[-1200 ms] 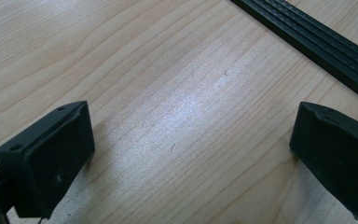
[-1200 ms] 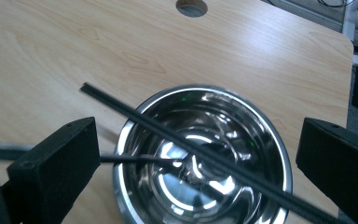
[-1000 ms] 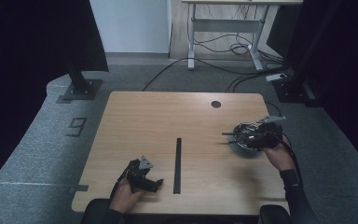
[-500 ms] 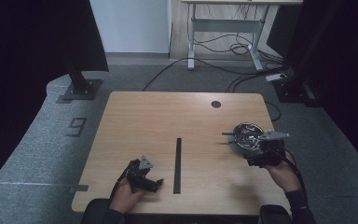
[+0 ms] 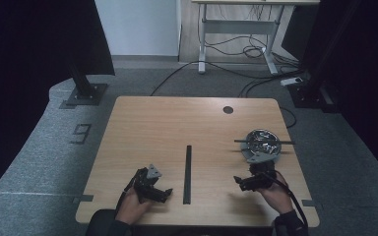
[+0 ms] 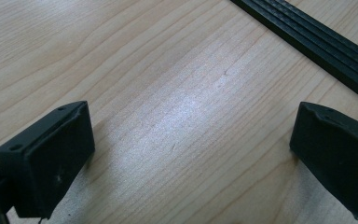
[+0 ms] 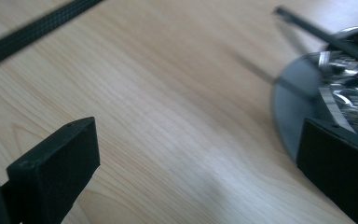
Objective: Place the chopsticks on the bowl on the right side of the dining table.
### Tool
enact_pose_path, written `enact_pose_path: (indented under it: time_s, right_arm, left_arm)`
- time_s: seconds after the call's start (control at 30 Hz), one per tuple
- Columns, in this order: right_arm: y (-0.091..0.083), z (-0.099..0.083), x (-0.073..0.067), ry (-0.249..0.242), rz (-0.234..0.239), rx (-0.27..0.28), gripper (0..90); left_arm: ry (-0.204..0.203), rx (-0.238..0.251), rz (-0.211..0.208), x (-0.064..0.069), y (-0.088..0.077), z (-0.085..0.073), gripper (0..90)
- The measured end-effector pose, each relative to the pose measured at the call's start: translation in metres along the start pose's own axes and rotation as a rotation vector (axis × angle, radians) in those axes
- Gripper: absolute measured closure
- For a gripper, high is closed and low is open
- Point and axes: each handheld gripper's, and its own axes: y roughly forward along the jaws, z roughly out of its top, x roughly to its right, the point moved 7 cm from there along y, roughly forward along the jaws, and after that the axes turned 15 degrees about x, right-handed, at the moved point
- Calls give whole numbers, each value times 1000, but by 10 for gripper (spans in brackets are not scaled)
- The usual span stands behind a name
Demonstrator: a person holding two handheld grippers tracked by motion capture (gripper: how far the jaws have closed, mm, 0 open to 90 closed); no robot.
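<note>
Bowl [image 7: 335,88] half behind right tool [image 7: 200,154]

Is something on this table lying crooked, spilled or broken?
Nothing looks spilled or broken. One oddity: a thin black rod lies flat across the rim of the shiny metal bowl, sticking out on both sides. The black strip lies straight on the table.

The right gripper view's edge cuts off the metal bowl [image 7: 340,93], whose contents are blurred.
</note>
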Motion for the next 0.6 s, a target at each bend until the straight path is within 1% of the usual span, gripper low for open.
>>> enact_pose_path:
  time_s: [0.03,0.17,0.2,0.27,0.33,0.4,0.43,0.47,0.6]
  right_arm:
    - [5,-3,-4,-7,11,-1,0]
    - [27,-13,-19,5,52,7,0]
    - [32,-17,-21,0,55,3,0]
    - [42,-26,-24,-27,56,-18,0]
    - [47,-32,-25,-22,63,-13,0]
    - [49,-34,-25,24,75,21,0]
    - [50,-34,-25,32,75,30,0]
    - [50,-35,-24,42,80,31,0]
    - [50,-35,-23,54,87,24,0]
  left_arm:
    - [0,0,0,0,0,0,0]
    - [0,0,0,0,0,0,0]
    - [0,0,0,0,0,0,0]
    - [0,0,0,0,0,0,0]
    - [-1,0,0,0,0,0,0]
    - [-1,0,1,0,0,0,0]
    - [-1,0,1,0,0,0,0]
    - [-1,1,1,0,0,0,0]
    - [-1,0,1,0,0,0,0]
